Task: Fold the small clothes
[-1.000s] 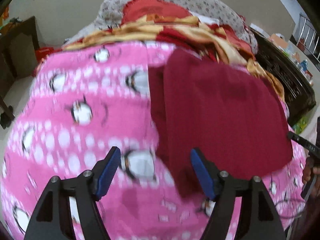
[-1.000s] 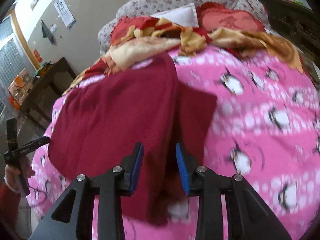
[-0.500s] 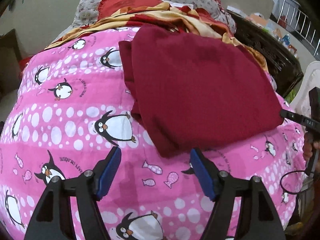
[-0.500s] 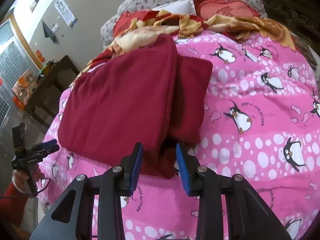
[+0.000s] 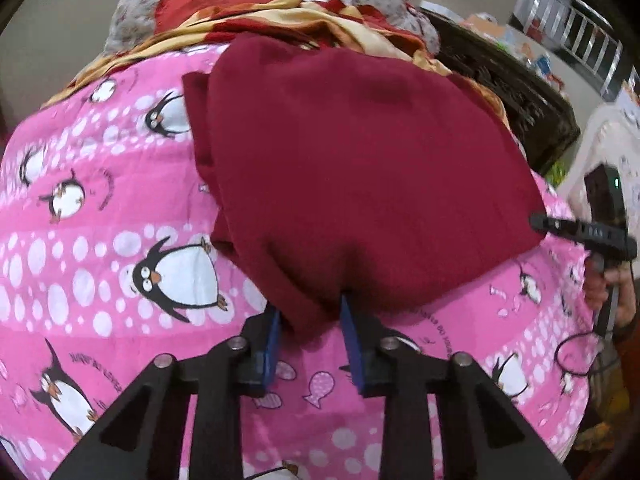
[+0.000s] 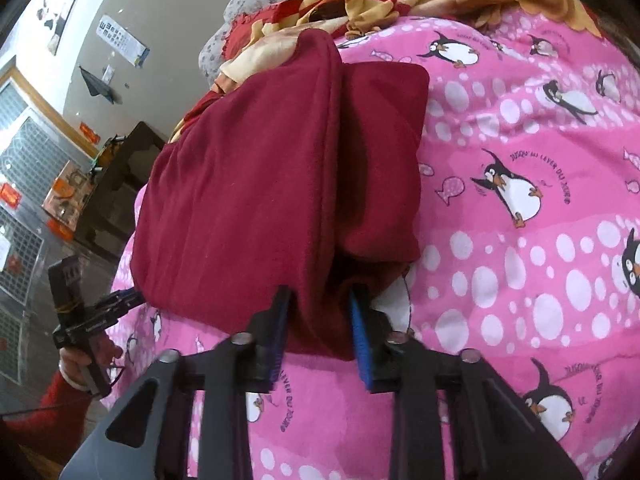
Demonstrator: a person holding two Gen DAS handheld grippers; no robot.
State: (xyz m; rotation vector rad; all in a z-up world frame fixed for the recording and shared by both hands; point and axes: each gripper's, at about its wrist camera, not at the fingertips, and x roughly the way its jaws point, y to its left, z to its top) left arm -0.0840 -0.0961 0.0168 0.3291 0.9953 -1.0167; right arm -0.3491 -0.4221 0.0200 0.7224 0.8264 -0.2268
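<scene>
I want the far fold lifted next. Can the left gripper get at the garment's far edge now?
Probably not: the left gripper is clamped on the dark red garment at its near corner.

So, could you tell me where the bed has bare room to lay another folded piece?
Bare penguin quilt lies right of the maroon garment. Crowded: the red-and-gold bedding heaped at the far end.
</scene>
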